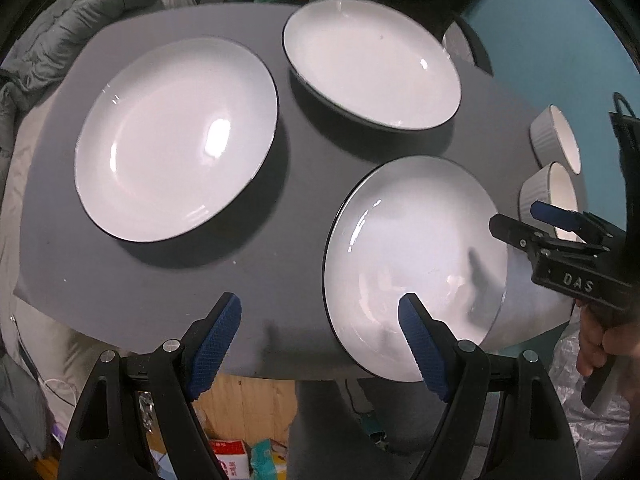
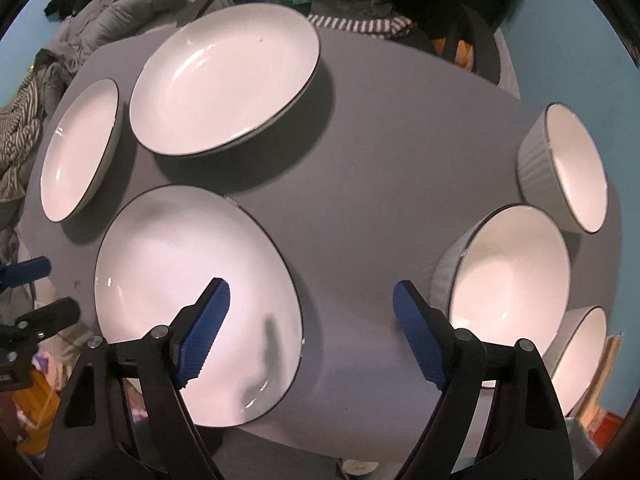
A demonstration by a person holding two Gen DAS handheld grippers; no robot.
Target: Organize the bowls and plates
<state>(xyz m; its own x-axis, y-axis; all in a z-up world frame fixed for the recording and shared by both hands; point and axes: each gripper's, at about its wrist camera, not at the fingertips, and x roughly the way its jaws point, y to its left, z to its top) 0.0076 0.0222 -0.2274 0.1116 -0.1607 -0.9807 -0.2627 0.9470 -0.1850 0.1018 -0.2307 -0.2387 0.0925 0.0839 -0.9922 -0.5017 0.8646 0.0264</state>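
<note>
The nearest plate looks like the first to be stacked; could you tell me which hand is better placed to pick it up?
Probably the left: the left tool straddles the near plate's rim, open. The right tool hangs open between plate and bowls.

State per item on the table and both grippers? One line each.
near plate: flat on the table, empty
two far plates: separate, unstacked, empty
three ribbed bowls: upright, unstacked, empty
left gripper: open, holding nothing
right gripper: open, holding nothing

A grey table (image 2: 360,168) carries three white plates (image 2: 226,84) and three ribbed white bowls (image 2: 508,272).
</note>
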